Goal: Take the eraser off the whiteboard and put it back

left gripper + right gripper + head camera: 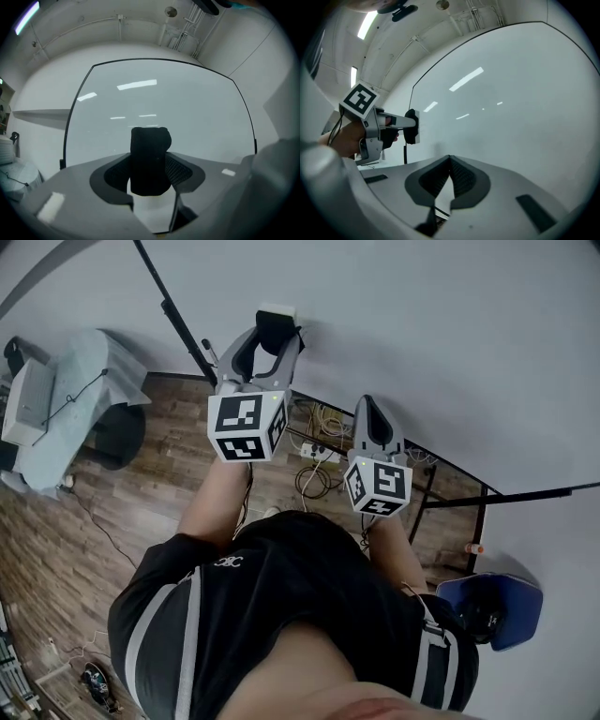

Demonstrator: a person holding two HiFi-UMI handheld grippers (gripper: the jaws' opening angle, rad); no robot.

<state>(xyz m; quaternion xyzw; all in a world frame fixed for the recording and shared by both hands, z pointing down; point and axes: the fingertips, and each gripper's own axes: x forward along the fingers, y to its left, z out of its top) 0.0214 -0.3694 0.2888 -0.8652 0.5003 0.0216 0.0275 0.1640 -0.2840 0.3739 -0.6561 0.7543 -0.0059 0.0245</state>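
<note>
1. The left gripper (151,174) is clamped on the black eraser (150,150), which stands upright between its jaws with its top poking out past the tips.
2. The eraser is held up at the whiteboard (187,108). In the right gripper view its pale face is turned to the board and sits right at the surface. Whether it actually touches cannot be told.
3. The right gripper (450,180) has its jaws pressed together with nothing between them. It points at the board to the right of the left gripper, apart from it.
4. In the head view, each gripper carries a marker cube at its near end, the left cube (247,426) and the right cube (377,484).
5. The whiteboard has a thin dark frame, and its surface reflects strips of ceiling light.
6. Below lies a wooden floor (56,549), with a tangle of cables (317,454) at the foot of the board. A grey-covered table (75,399) stands at the far left, and a blue object (492,607) is at the near right.
</note>
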